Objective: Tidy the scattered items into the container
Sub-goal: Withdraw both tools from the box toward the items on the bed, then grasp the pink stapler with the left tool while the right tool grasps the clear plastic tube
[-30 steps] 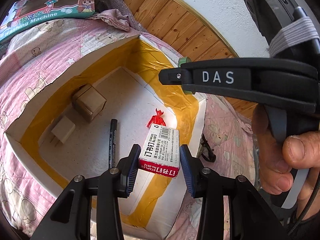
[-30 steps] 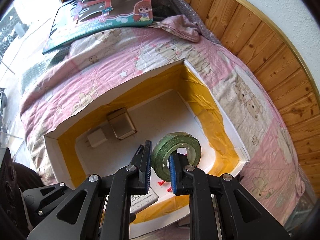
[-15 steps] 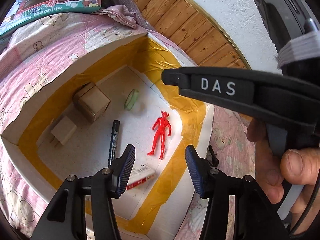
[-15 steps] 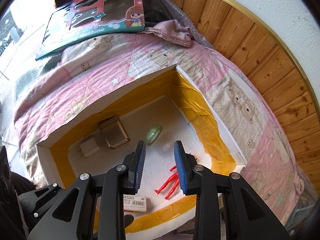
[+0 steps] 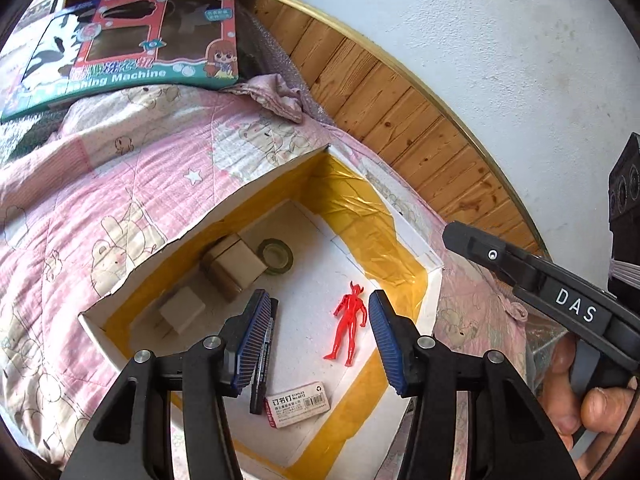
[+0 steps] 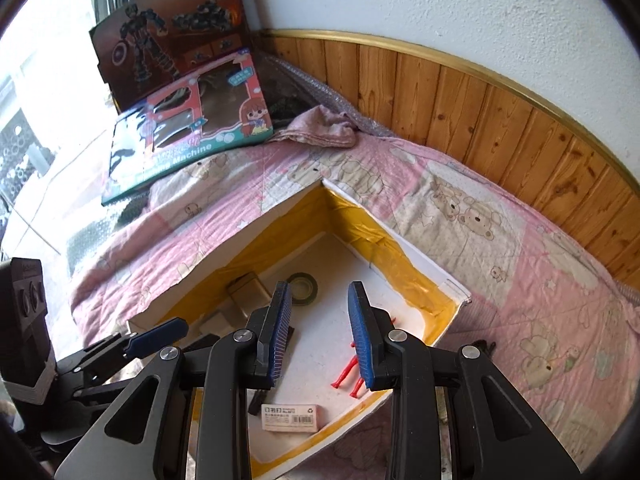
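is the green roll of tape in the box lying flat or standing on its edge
Lying flat. The green tape roll rests on the white box's floor with its round hole facing up, beside the small cardboard box.

left wrist view: mounted behind the left hand-held gripper (image 5: pixel 316 340), angled steeply down into the open box (image 5: pixel 256 196) on the bed (image 5: pixel 80 200), fairly near. right wrist view: set behind the right hand-held gripper (image 6: pixel 320 332), tilted down less steeply, taking in more wall panelling (image 6: pixel 480 92). shared by both: box interior, pink quilt, toy cartons, and each other's gripper at the frame edge.
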Demonstrator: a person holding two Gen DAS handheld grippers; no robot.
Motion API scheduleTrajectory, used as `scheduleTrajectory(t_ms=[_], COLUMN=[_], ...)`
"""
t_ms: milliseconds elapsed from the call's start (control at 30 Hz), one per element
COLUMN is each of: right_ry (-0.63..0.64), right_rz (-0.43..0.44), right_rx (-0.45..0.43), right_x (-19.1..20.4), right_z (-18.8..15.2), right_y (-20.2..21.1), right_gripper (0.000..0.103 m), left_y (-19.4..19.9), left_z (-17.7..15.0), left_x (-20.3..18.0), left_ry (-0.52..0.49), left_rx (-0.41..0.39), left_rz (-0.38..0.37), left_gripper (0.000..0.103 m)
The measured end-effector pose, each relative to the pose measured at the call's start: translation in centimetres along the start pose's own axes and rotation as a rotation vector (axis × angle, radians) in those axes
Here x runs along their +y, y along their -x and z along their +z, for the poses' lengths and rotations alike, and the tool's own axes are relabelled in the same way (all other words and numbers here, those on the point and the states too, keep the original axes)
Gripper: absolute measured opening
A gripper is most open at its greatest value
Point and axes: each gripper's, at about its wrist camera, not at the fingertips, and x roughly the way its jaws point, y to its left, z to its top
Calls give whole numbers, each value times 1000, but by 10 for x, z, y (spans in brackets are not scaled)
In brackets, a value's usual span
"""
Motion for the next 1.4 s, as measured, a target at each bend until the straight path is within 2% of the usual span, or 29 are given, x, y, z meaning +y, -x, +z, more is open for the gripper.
scheduleTrajectory(t_ms=[233,467,700,867,1100,1267,1400], right_ry=[-65,-107,-182,-321,-479,-499,-499], right_rz=[70,115,148,109,9,-66,-114], right_rx=[-99,-155,-180,-183,-81,46,110], right_x=[-9,-18,-36,-81,-142,-169,-187], right_z=[-33,-69,-114,-145,-182,-213,-234], right_y=[46,77,90,89,67,26,1], right_gripper=[31,31,31,31,32,33,33], left_y=[17,27,33,42,27,1,-29], left_z=[-15,-27,-40,-56,-106,-140,-161], left_x=[-37,-58,-72,-91,-128,-146,-155], left_ry=[-191,-294,-343,-445,-626,-714,-758], left_rx=[-87,-143,-156,-183,-86,12,111], left_rz=[48,61,24,-34,-130,-175,-206], left_gripper=[52,52,52,51,51,51,51])
